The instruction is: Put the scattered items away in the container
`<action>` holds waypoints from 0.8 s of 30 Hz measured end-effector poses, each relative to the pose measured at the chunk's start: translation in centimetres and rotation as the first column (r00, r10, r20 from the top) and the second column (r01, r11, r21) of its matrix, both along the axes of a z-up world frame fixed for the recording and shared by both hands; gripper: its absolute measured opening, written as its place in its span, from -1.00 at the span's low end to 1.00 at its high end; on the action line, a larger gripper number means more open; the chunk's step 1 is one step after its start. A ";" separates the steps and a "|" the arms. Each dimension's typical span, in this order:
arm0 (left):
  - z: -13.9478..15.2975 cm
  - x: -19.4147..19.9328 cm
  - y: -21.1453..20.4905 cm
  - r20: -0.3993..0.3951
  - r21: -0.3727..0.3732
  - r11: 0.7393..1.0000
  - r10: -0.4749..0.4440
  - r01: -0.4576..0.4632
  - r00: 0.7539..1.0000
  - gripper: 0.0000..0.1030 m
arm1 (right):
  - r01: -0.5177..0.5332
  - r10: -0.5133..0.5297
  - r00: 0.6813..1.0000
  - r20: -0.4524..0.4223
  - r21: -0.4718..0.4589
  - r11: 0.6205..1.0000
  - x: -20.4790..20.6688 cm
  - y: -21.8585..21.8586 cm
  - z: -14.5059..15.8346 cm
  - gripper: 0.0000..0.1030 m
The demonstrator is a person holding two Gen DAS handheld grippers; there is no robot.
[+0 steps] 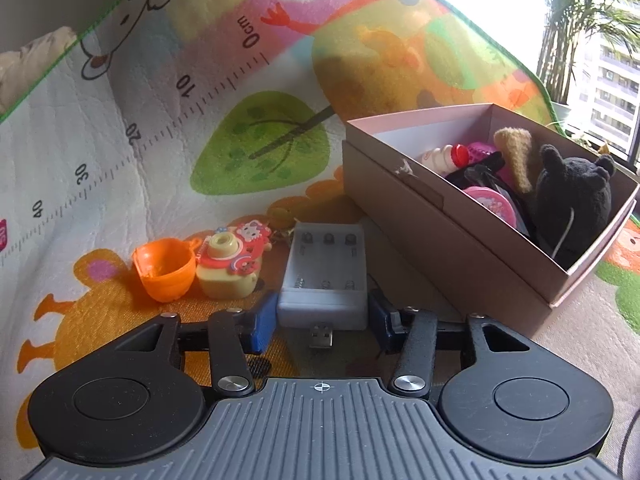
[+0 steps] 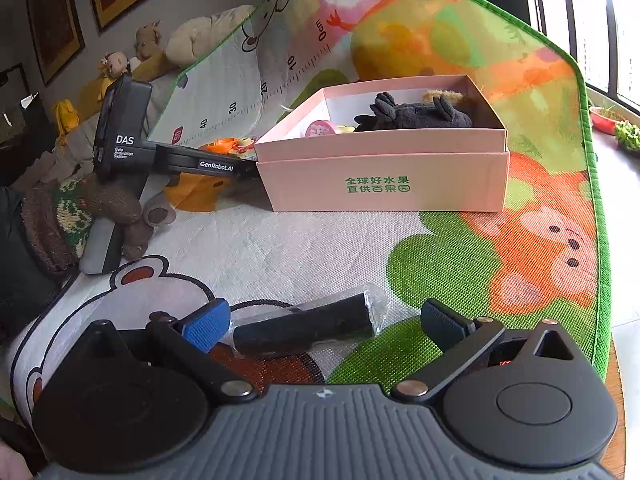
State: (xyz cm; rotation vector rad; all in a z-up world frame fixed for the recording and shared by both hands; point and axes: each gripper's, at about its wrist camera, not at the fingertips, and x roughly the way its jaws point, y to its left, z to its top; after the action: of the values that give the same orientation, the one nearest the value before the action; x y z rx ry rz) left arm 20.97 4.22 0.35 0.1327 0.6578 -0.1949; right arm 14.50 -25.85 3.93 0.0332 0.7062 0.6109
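Note:
A pink cardboard box (image 1: 440, 216) sits on the play mat, also seen in the right wrist view (image 2: 380, 176). It holds a black plush (image 1: 572, 200), a small bottle (image 1: 444, 158) and other toys. My left gripper (image 1: 322, 322) is open, its blue pads either side of a white battery charger (image 1: 324, 276) with a small gap on the right. An orange cup (image 1: 164, 268) and a yellow toy camera (image 1: 230, 268) lie to its left. My right gripper (image 2: 324, 322) is open around a black cylinder in clear wrap (image 2: 304, 330) lying on the mat.
The colourful play mat (image 2: 280, 240) covers the surface, its green edge (image 2: 600, 240) at the right. The left gripper's body (image 2: 128, 140) shows left of the box in the right wrist view. Plush toys (image 2: 152, 40) sit beyond the mat. A window with plants (image 1: 580, 40) is behind.

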 end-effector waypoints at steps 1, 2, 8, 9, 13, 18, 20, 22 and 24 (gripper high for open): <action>0.1 -0.7 0.0 -0.004 -0.008 1.000 -0.007 0.007 1.000 0.03 | 0.001 -0.001 1.000 0.000 0.001 1.000 0.0 0.0 0.0 0.97; 0.2 -1.6 0.1 -0.009 -0.017 1.000 -0.017 0.017 1.000 0.03 | 0.001 -0.001 1.000 0.000 0.002 1.000 0.0 0.0 0.0 0.97; 0.7 -8.3 0.0 -0.065 -0.071 0.992 -0.113 0.108 0.992 0.04 | 0.001 -0.001 1.000 0.002 -0.003 1.000 0.0 0.1 0.0 0.97; 0.7 -9.5 -0.2 -0.075 -0.071 0.990 -0.130 0.125 0.989 0.04 | 0.001 -0.001 1.000 0.003 -0.004 1.000 0.0 0.1 0.0 0.97; 0.7 -12.8 -0.6 -0.091 -0.055 0.981 -0.190 0.186 0.977 0.06 | 0.000 0.000 1.000 0.004 -0.011 1.000 0.0 0.2 0.0 0.97; 0.6 -13.6 0.6 -0.059 0.051 0.993 -0.104 0.107 0.993 0.62 | 0.008 -0.008 1.000 0.007 -0.021 1.000 0.0 0.2 0.0 0.98; 0.7 -13.2 1.6 -0.027 0.125 0.992 -0.018 0.021 0.999 0.68 | 0.014 -0.013 1.000 0.008 -0.026 1.000 0.0 0.3 0.0 0.99; 0.7 -12.7 2.4 0.009 0.186 0.980 0.063 -0.063 0.998 0.83 | 0.019 -0.018 1.000 0.008 -0.029 0.999 0.0 0.3 0.0 0.99; 1.0 -12.3 3.4 0.028 0.187 0.973 0.129 -0.132 0.991 0.85 | 0.020 -0.020 1.000 0.006 -0.031 0.999 0.0 0.3 0.0 1.00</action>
State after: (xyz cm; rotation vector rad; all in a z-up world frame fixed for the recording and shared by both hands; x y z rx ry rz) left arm 8.62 7.65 1.32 0.2720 0.6664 -0.0046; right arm 14.55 -25.56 3.90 0.0095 0.7088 0.5804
